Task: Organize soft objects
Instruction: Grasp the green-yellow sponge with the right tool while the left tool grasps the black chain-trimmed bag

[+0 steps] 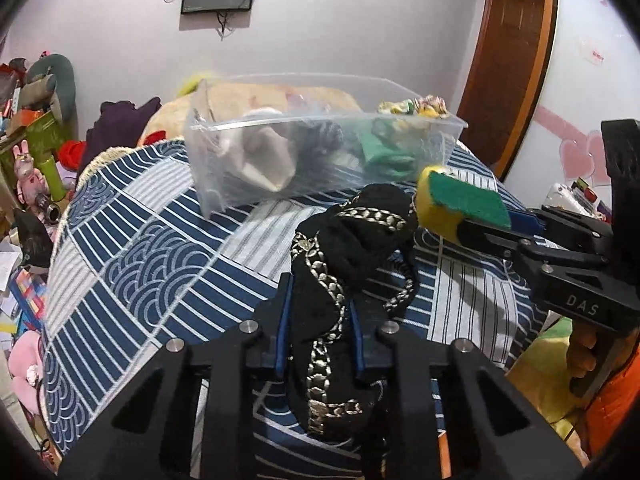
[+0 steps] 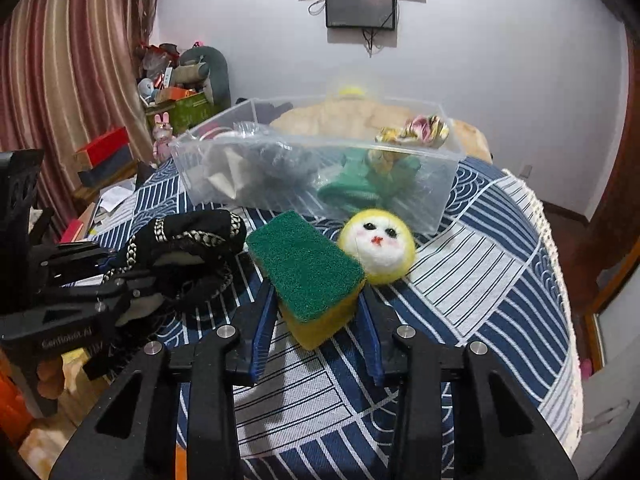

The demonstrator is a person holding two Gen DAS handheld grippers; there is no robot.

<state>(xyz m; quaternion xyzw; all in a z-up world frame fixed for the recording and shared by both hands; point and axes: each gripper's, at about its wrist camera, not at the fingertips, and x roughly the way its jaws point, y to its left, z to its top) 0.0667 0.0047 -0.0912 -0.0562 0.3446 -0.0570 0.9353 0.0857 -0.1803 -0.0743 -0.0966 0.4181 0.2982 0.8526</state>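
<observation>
left claw (image 1: 318,312) clamping black trimmed cloth (image 1: 352,248), right claw (image 2: 316,312) seemingly gripping sponge (image 2: 308,272)

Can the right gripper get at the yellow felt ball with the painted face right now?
Probably not yet. The right gripper is shut on the sponge, which fills its jaws. The felt ball lies just beyond on the tablecloth, with nothing else between.

You can't make out the things inside the clear bin (image 1: 320,152): its cloudy wall blurs them. The black cloth (image 1: 344,280) hides your left fingers' inner faces, and its lower end runs behind the gripper body. The sponge (image 2: 308,276) covers part of the yellow ball (image 2: 380,244).
</observation>
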